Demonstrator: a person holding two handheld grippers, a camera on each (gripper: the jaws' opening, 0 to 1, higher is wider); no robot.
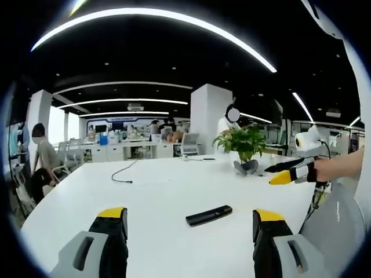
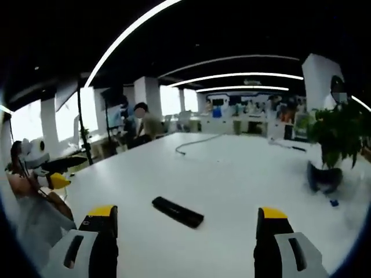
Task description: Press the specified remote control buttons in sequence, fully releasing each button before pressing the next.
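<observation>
A black remote control (image 1: 208,215) lies flat on the white table (image 1: 156,188), just beyond my left gripper (image 1: 190,215), whose yellow-tipped jaws stand wide apart with nothing between them. In the right gripper view the same remote (image 2: 178,211) lies ahead of my right gripper (image 2: 185,213), slightly left of centre; that gripper is open and empty too. Neither gripper touches the remote. The right gripper (image 1: 282,173) comes in over the table's right edge, held by a hand. The left gripper (image 2: 58,174) appears at the far left, also hand-held.
A potted plant (image 1: 243,142) stands at the table's far side, and also shows at the right (image 2: 336,136). A loose black cable (image 1: 124,172) lies on the far part of the table (image 2: 232,174). People sit and stand at desks behind, one seated (image 1: 40,156).
</observation>
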